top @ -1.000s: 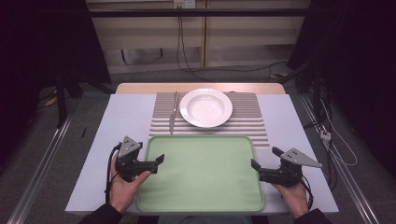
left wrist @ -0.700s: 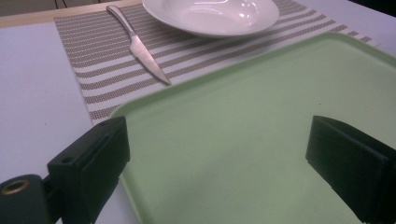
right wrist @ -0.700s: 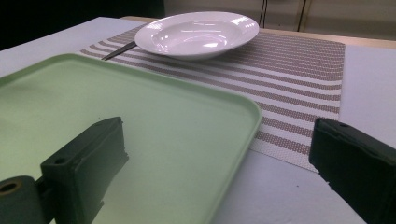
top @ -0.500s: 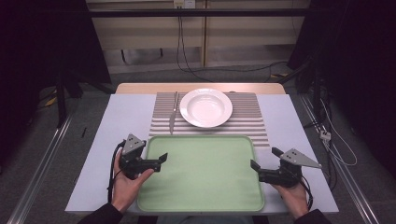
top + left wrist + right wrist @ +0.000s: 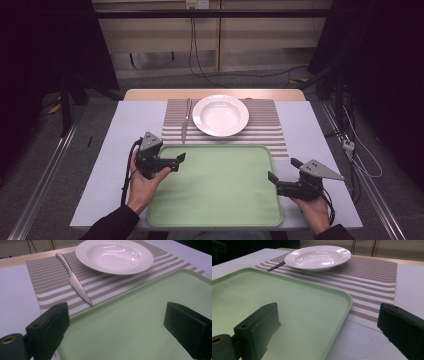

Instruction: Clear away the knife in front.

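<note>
1. Green plastic tray (image 5: 215,185) lies flat on the desk (image 5: 125,130), long axis running left to right, between the two tongs.
2. Left tongs (image 5: 172,161) hang over its near-left corner, jaws wide and empty; right tongs (image 5: 280,182) sit at its right rim, likewise wide and empty.
3. Both are about equally near, so a two-sided grasp of the short edges looks likely.
4. Beyond the tray, on a striped placemat (image 5: 265,130), a white plate (image 5: 220,115) and a knife (image 5: 185,122), blade tip toward the tray.

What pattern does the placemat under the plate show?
Beige and white stripes on the placemat, clearest in the left gripper view.
</note>
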The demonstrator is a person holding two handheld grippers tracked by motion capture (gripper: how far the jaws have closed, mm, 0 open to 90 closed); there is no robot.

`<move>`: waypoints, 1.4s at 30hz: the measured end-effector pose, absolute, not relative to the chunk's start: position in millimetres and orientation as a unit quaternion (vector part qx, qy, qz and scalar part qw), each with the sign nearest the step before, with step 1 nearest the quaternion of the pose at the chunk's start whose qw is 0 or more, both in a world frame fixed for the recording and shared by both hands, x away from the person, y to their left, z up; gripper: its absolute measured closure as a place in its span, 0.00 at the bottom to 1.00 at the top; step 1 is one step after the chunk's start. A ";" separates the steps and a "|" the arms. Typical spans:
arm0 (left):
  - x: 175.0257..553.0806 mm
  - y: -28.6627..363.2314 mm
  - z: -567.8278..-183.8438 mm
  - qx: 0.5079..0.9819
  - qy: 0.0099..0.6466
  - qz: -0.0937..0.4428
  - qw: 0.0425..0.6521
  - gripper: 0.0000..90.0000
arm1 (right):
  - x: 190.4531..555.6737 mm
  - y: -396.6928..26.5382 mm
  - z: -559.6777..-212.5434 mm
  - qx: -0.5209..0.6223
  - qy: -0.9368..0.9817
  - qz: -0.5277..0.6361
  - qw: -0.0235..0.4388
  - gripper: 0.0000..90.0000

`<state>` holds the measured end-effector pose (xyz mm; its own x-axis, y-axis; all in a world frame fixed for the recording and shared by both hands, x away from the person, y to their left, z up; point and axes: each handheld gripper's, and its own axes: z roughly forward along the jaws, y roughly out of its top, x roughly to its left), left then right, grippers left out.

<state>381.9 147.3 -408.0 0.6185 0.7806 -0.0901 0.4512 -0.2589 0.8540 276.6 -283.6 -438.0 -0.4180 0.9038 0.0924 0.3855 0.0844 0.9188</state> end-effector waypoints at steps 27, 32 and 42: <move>456.9 137.1 -410.1 0.784 0.413 0.153 0.439 0.12 | 276.3 -282.8 -438.1 0.466 0.689 0.489 0.263 0.04; 474.5 131.1 -409.3 0.788 0.420 0.154 0.423 0.12 | 276.6 -283.4 -438.3 0.468 0.688 0.489 0.260 0.04; 508.5 124.7 -416.2 0.794 0.434 0.161 0.393 0.14 | 276.9 -284.6 -439.5 0.468 0.689 0.489 0.258 0.04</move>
